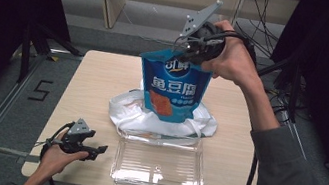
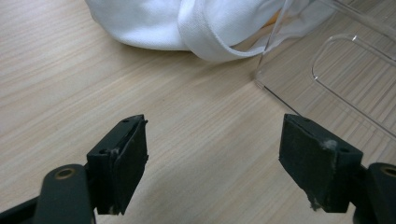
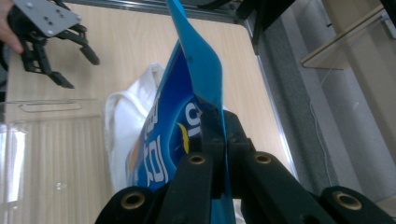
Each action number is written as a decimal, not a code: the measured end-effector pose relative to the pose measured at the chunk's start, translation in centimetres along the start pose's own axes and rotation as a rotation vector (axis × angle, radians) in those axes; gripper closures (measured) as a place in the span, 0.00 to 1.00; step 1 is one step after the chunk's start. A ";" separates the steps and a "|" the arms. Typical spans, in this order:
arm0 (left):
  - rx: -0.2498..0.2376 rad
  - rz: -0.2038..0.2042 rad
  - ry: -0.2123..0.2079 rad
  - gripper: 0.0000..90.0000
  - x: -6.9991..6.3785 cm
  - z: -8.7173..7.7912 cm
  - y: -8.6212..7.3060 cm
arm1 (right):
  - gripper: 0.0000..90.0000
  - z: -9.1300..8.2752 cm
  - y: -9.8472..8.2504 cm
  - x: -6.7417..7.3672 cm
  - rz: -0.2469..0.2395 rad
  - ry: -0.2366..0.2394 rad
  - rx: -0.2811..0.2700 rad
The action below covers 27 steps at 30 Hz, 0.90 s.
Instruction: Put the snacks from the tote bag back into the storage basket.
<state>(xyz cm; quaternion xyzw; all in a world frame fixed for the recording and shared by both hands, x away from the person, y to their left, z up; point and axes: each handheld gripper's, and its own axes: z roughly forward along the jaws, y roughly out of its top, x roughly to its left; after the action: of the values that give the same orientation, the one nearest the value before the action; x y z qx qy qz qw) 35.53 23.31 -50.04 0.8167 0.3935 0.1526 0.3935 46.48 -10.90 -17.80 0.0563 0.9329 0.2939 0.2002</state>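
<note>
Blue snack pouch (image 1: 174,87) hangs upright, long axis vertical, top seam pinched by right gripper (image 1: 191,48). Left gripper (image 2: 212,154) jaws spread above table (image 2: 70,84). Right gripper view: pouch edge-on.

Both tongs are black, each topped by a grey three-cornered plate dotted with small holes and screws. The left tongs (image 1: 101,150) carry thick, square black pads, scuffed with pale fluff, on arms with brass-coloured pivot rivets. The right tongs (image 1: 180,44) trail black cables. The right arm wears a grey sleeve (image 1: 285,178).
</note>
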 end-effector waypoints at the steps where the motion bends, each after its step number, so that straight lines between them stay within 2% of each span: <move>1: 0.000 0.000 0.000 0.26 0.0 0.0 0.0 | 1.00 0.0 0.0 0.0 0.000 0.000 0.000; 2: -0.003 0.028 0.004 0.26 0.2 0.0 0.0 | 1.00 -0.1 0.0 0.1 -0.017 -0.005 -0.009; 5: -0.012 0.025 0.010 0.25 0.2 0.0 0.1 | 1.00 -0.8 -0.1 0.9 -0.025 -0.007 -0.019; 6: -0.013 0.019 0.003 0.25 0.2 0.0 0.0 | 1.00 -1.0 -0.1 1.3 -0.009 0.002 -0.018; 7: 0.008 0.022 0.003 0.25 0.2 -0.1 0.0 | 1.00 -1.3 0.0 1.5 -0.015 0.009 -0.020; 8: -0.014 -0.005 0.010 0.25 0.0 0.0 0.0 | 1.00 -1.4 0.1 1.8 -0.020 0.010 -0.019; 9: -0.014 -0.002 0.008 0.25 0.1 0.0 0.0 | 1.00 -1.7 0.1 2.1 -0.008 0.010 -0.016; 11: -0.016 -0.005 0.016 0.25 0.1 0.0 0.1 | 1.00 -2.0 0.1 2.4 -0.025 0.011 -0.019; 12: -0.018 -0.008 0.016 0.25 0.1 0.0 0.0 | 1.00 -2.2 0.1 2.7 -0.009 0.020 -0.016; 13: -0.017 -0.010 0.008 0.25 0.1 -0.1 0.0 | 1.00 -2.4 0.0 3.2 -0.017 0.024 -0.021; 16: -0.023 -0.019 0.015 0.25 0.0 -0.1 0.1 | 1.00 -2.4 0.0 3.5 -0.038 0.037 -0.027; 17: -0.017 -0.016 0.017 0.25 0.1 -0.1 0.0 | 1.00 -2.5 -0.1 3.8 -0.022 0.056 -0.019; 19: -0.026 -0.015 0.020 0.25 0.1 -0.1 0.0 | 1.00 -2.4 -0.1 4.2 -0.045 0.067 -0.019; 20: -0.028 -0.014 0.020 0.25 0.1 -0.2 0.1 | 1.00 -2.4 -0.1 4.6 -0.026 0.083 -0.017; 21: -0.029 0.001 0.027 0.25 0.3 -0.1 0.1 | 1.00 -2.3 -0.1 4.8 -0.036 0.082 -0.020; 22: -0.029 -0.008 0.023 0.25 0.2 -0.1 0.1 | 1.00 -2.2 -0.2 4.9 -0.053 0.088 -0.024; 23: -0.026 -0.020 0.018 0.25 0.1 -0.2 0.0 | 1.00 -2.1 -0.2 5.1 -0.051 0.099 -0.025; 25: -0.028 -0.017 0.019 0.25 0.1 -0.2 0.1 | 1.00 -1.9 -0.3 5.6 -0.044 0.106 -0.015; 27: -0.026 0.013 0.019 0.25 0.3 -0.2 0.1 | 1.00 -1.7 -0.4 6.1 -0.038 0.114 -0.015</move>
<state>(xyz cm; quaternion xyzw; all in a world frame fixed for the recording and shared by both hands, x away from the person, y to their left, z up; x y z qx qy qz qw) 35.72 23.62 -49.81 0.8128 0.3896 0.1678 0.3993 40.24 -10.80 -18.82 0.0201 0.9414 0.2999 0.1527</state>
